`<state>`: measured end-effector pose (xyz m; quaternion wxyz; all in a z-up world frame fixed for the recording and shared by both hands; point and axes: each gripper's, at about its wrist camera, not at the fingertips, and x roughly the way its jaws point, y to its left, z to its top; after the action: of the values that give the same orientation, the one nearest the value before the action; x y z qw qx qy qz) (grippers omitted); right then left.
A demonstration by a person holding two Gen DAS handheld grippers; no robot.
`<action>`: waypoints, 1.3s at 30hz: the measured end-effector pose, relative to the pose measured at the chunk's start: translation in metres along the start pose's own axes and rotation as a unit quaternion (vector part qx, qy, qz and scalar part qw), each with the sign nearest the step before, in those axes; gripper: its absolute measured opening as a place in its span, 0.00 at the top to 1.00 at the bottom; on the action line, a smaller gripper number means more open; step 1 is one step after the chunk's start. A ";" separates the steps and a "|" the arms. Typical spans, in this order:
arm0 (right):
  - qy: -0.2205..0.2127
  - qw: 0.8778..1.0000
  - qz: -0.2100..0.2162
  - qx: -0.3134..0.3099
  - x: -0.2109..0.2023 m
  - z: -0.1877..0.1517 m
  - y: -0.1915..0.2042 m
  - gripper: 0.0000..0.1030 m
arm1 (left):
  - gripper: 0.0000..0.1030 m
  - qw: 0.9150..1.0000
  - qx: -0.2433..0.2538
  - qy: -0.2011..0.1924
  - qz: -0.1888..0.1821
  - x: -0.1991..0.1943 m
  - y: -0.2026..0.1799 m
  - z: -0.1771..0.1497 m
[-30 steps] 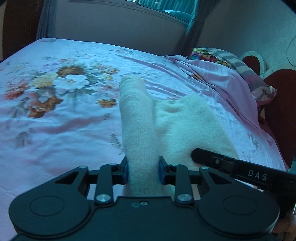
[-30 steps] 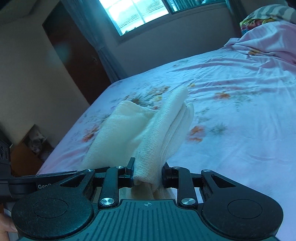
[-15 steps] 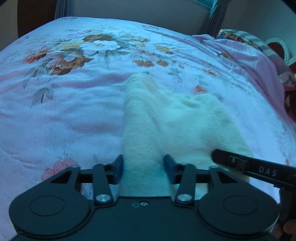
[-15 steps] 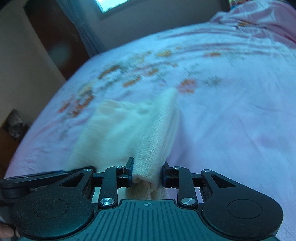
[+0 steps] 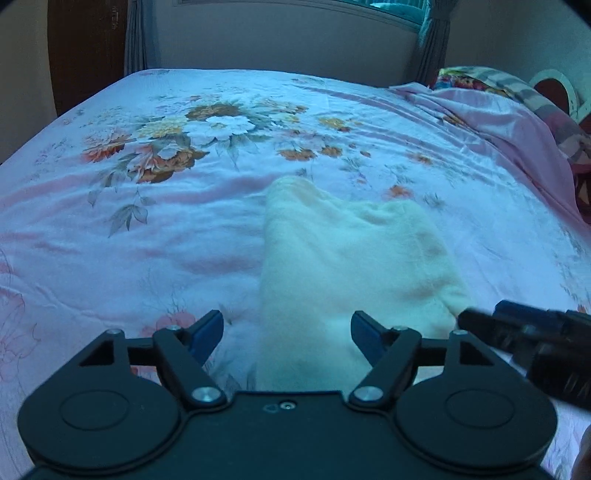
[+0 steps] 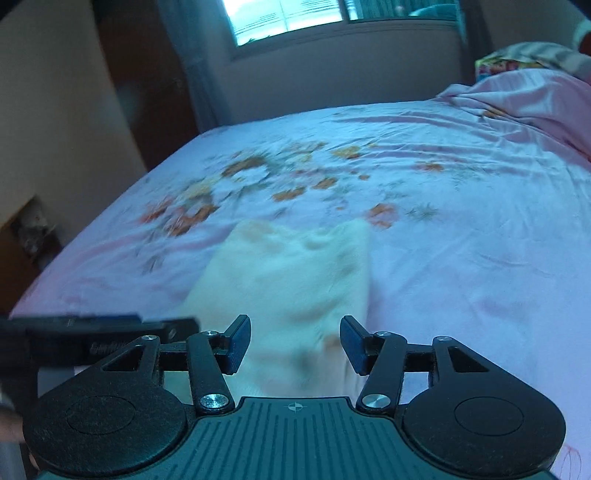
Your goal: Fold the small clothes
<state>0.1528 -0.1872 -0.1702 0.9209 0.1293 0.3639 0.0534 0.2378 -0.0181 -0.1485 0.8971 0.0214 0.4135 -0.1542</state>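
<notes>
A small cream knitted garment (image 5: pixel 343 266) lies folded on the floral pink bed sheet (image 5: pixel 110 229). My left gripper (image 5: pixel 288 328) hovers over its near edge. Its jaws are opening, and the cloth lies between the blue pads without touching them. In the right wrist view the same garment (image 6: pixel 295 277) looks blurred. My right gripper (image 6: pixel 295 334) is over its near right corner with its jaws opening, the pads clear of the cloth. Each gripper shows in the other's view: the right gripper (image 5: pixel 535 336) and the left gripper (image 6: pixel 92 332).
A bunched pink blanket (image 5: pixel 509 125) and patterned pillows (image 5: pixel 480 79) lie at the bed's right end by the headboard (image 5: pixel 554 85). A wall with a window (image 6: pixel 288 18) and curtains stands beyond the bed. A dark wooden door (image 5: pixel 85 48) is at the far left.
Both grippers have let go of the cream garment and their jaws have spread wide. The raised folds have dropped flat onto the sheet. Both views have tipped downward, then back up.
</notes>
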 end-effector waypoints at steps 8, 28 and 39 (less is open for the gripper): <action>0.091 0.995 -0.040 0.025 0.032 -0.052 -0.015 0.47 | 0.25 0.998 0.006 0.057 0.006 0.022 -0.009 -0.037; 0.028 0.995 -0.020 0.089 -0.084 -0.042 -0.011 0.20 | 0.23 0.999 0.018 0.014 0.028 -0.078 -0.028 -0.042; -0.048 0.998 -0.017 0.040 -0.188 -0.053 0.020 0.01 | 0.02 0.995 0.050 -0.068 0.049 -0.187 -0.054 -0.062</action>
<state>-0.0209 -0.1933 -0.0788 0.9322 0.1625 0.3229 0.0164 0.0624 -0.0104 -0.0441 0.9274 0.0761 0.3420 -0.1313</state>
